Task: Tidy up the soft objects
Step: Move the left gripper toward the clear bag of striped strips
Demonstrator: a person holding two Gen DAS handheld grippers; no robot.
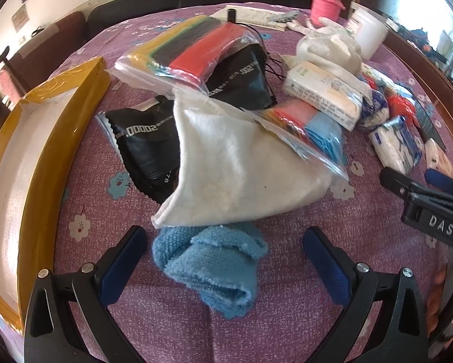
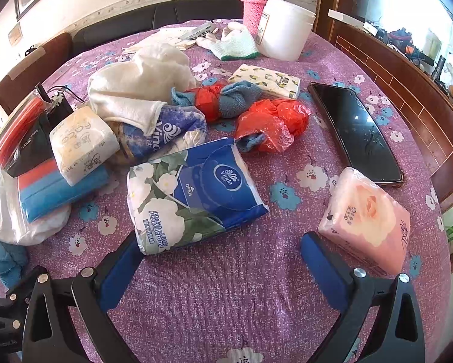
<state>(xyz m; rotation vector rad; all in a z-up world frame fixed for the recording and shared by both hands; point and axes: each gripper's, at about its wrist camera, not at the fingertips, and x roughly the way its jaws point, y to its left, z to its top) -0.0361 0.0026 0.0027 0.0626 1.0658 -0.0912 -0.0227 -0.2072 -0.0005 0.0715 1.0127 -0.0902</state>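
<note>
Left wrist view: the left gripper, jaws apart, straddles the blue towel lying just below the white cloth; close squarely on the towel's bulk. Right wrist view: the right gripper, jaws apart, holds nothing.

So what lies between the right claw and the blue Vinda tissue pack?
Only bare purple tablecloth, in the right wrist view; the open right claw sits just short of the Vinda pack.
</note>
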